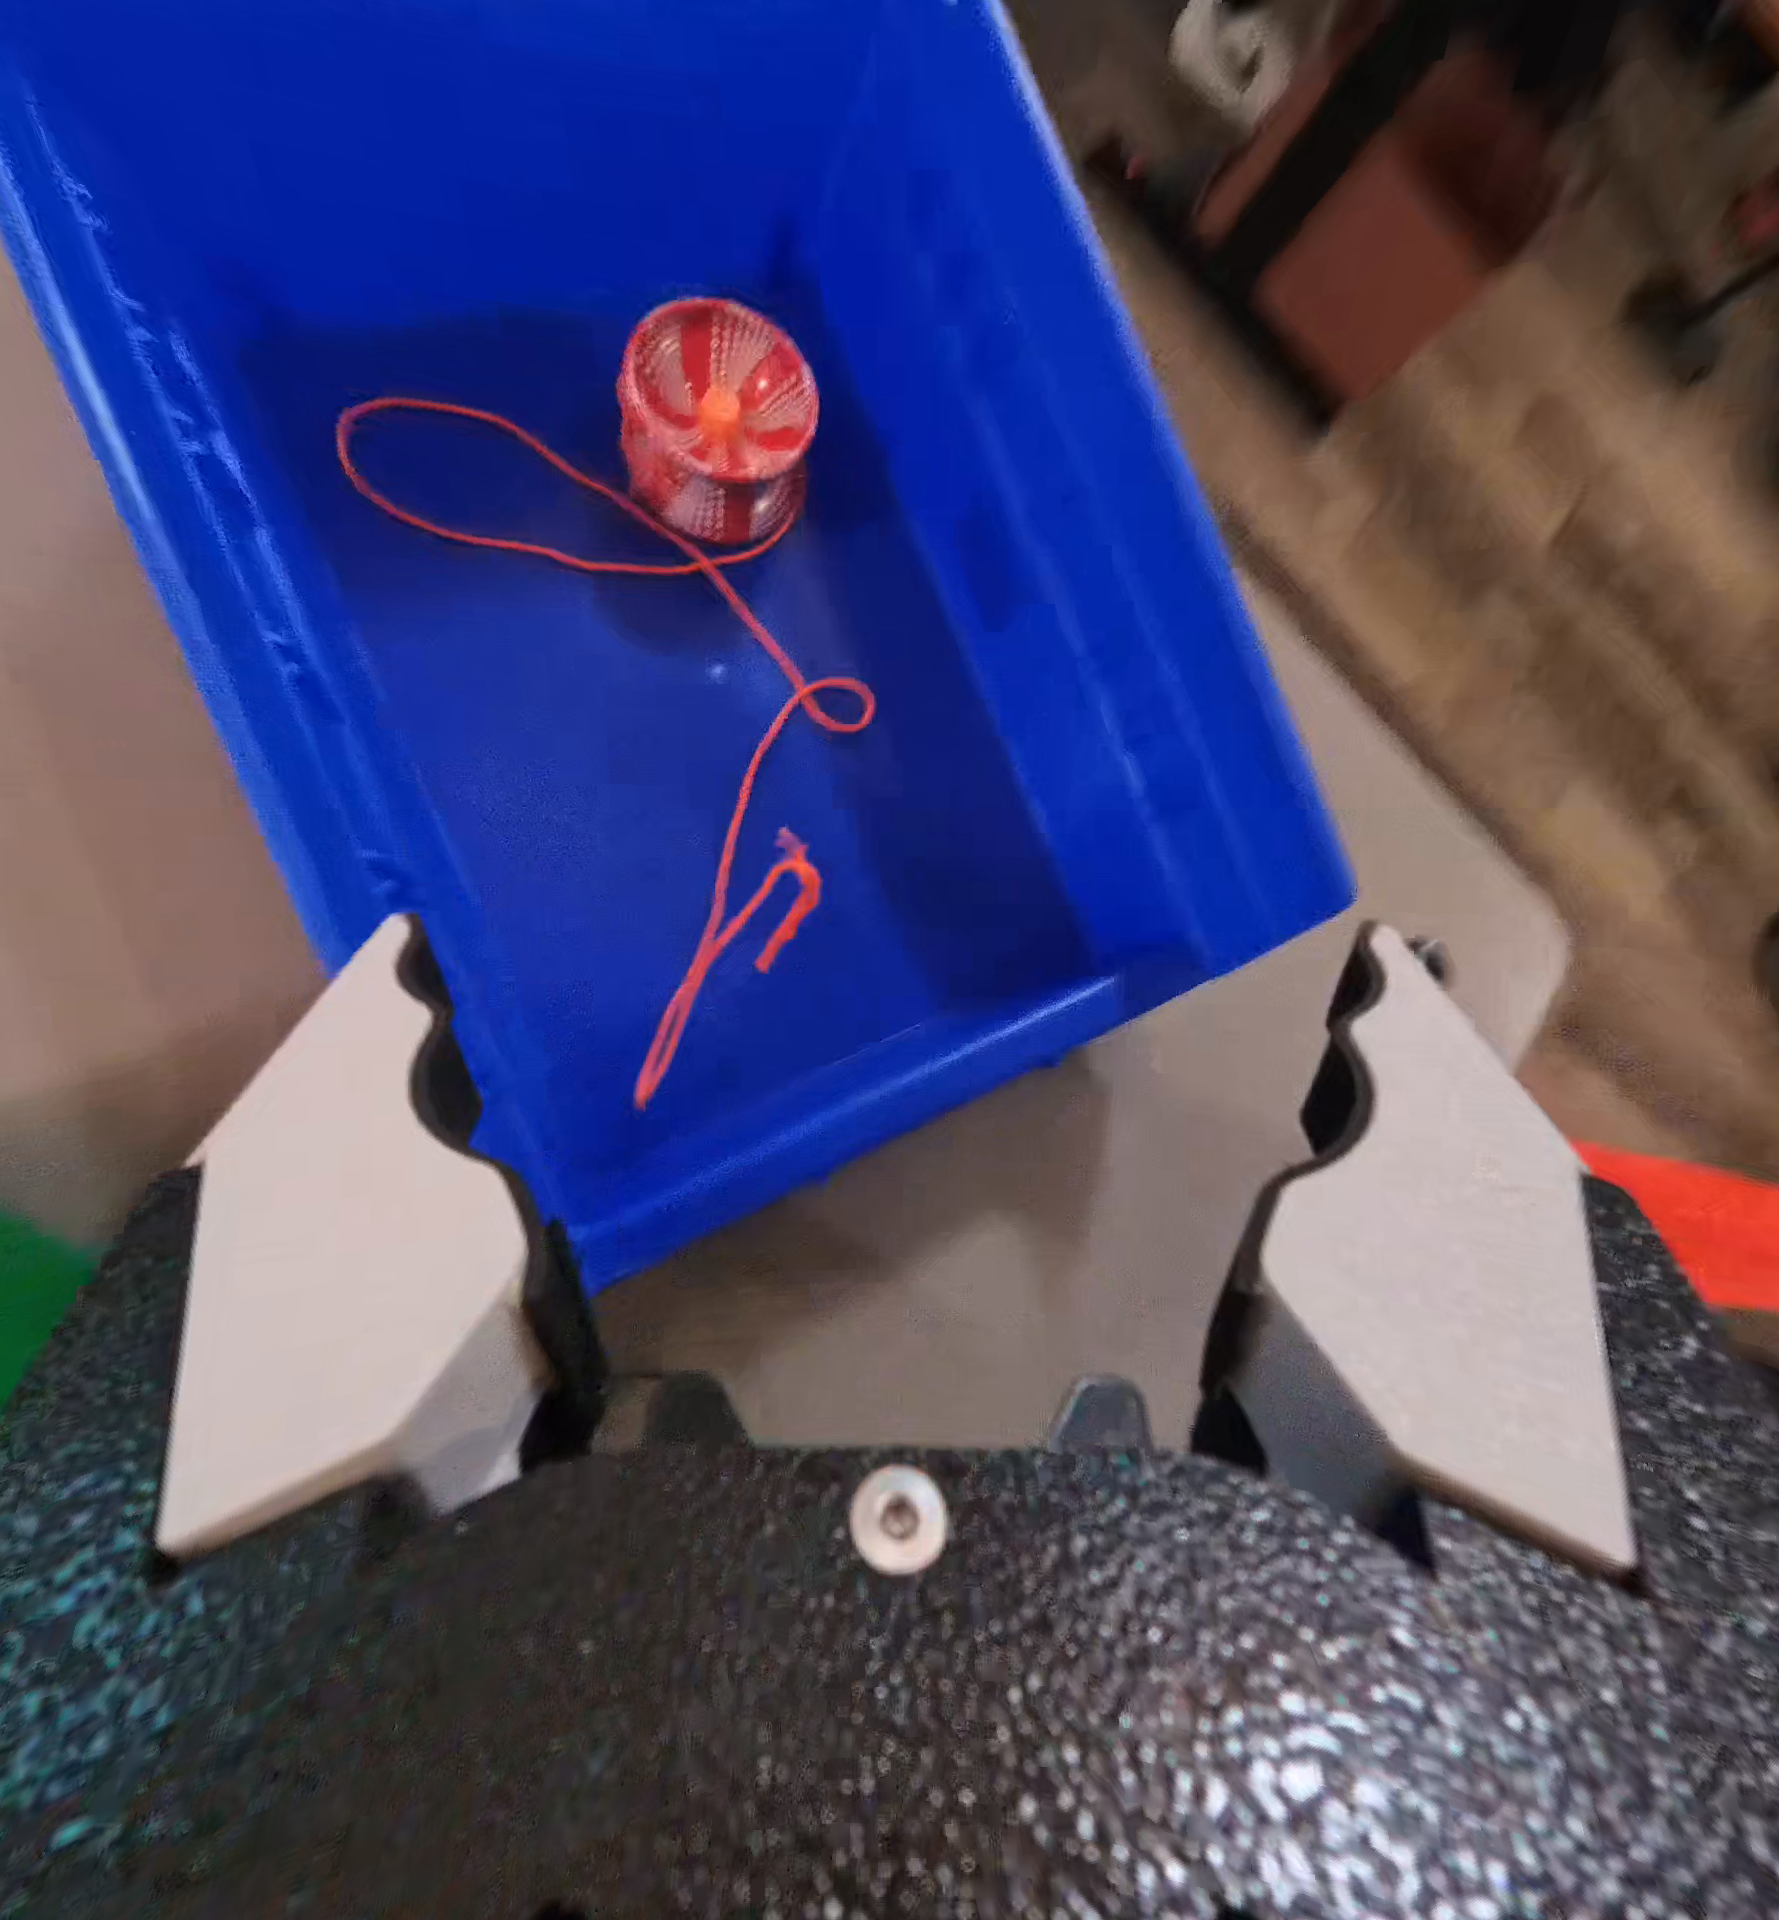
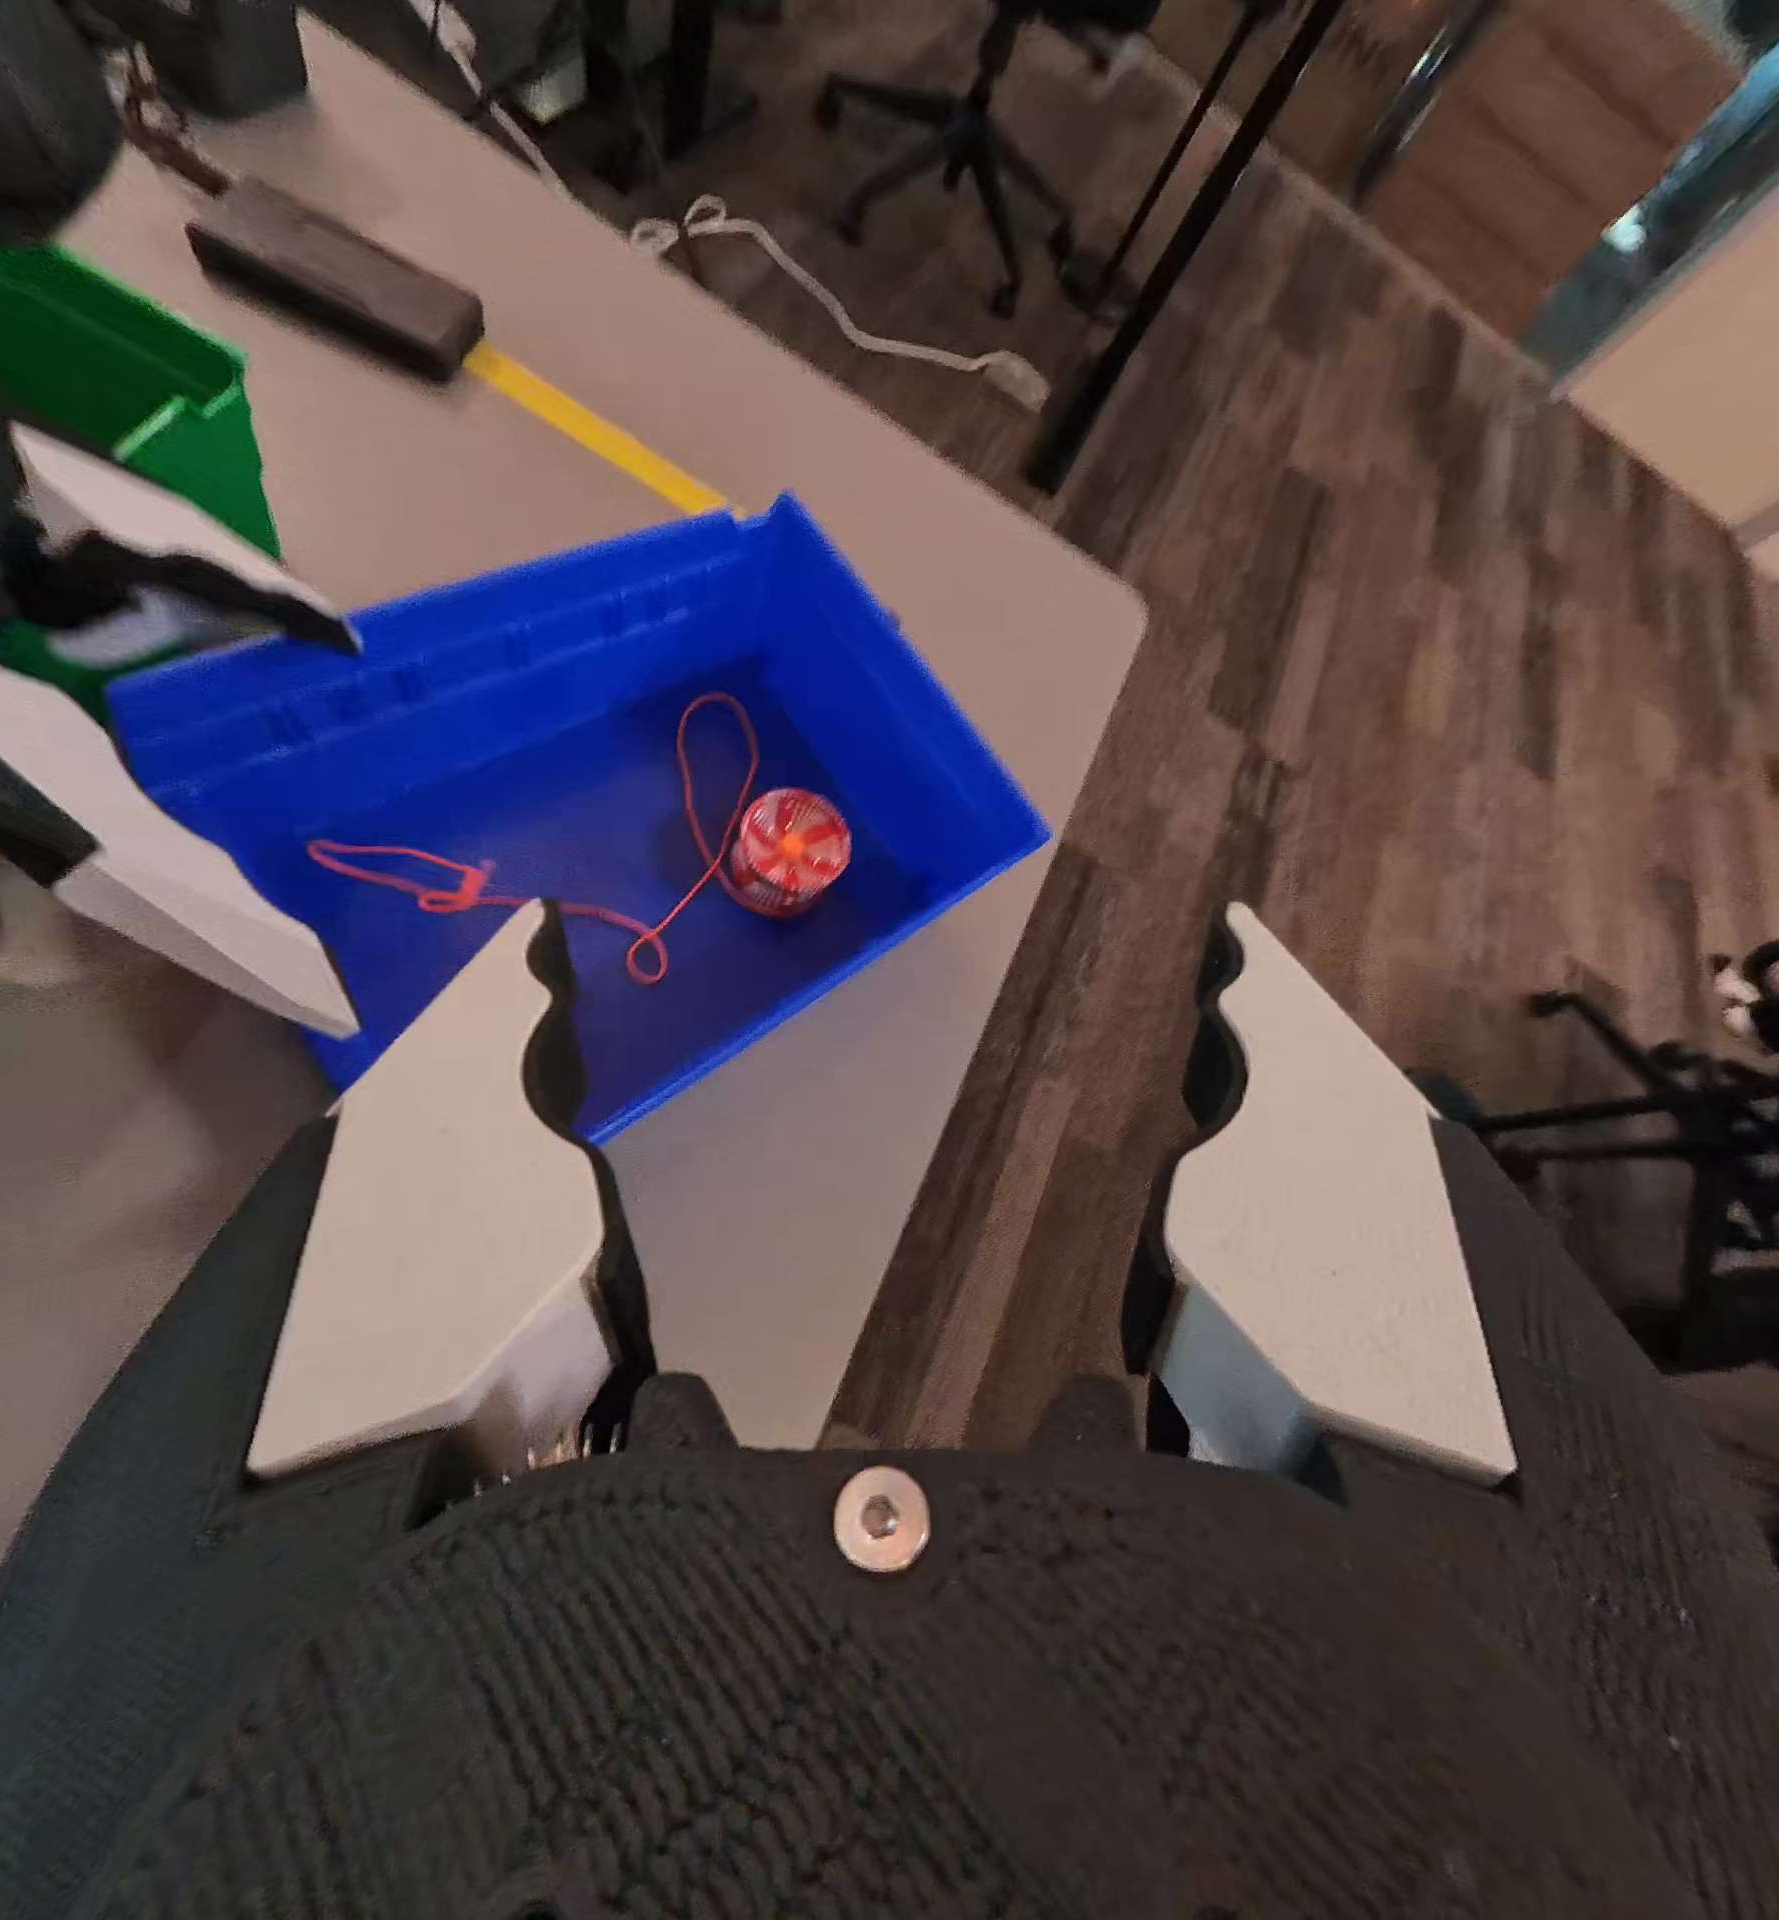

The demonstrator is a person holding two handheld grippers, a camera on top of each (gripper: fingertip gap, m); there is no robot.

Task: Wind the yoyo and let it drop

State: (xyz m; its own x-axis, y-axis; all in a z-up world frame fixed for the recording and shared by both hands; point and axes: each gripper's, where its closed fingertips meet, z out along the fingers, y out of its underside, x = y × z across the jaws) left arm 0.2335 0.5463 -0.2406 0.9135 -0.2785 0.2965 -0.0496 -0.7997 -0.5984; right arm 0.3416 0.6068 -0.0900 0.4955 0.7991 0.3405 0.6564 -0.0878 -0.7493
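Now | yoyo [image 1: 717, 420] in blue bin [image 1: 1020, 520] | left claw [image 1: 890, 961] spread, apart above

Glossy plastic yoyo [image 1: 717, 416], smooth plastic blue bin [image 1: 1020, 520], matt tabletop [image 2: 864, 1195]

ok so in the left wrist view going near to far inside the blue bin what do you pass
Near wall of the blue bin → knotted finger loop of the string → small loop in the string → red yoyo, which stands near the far end.
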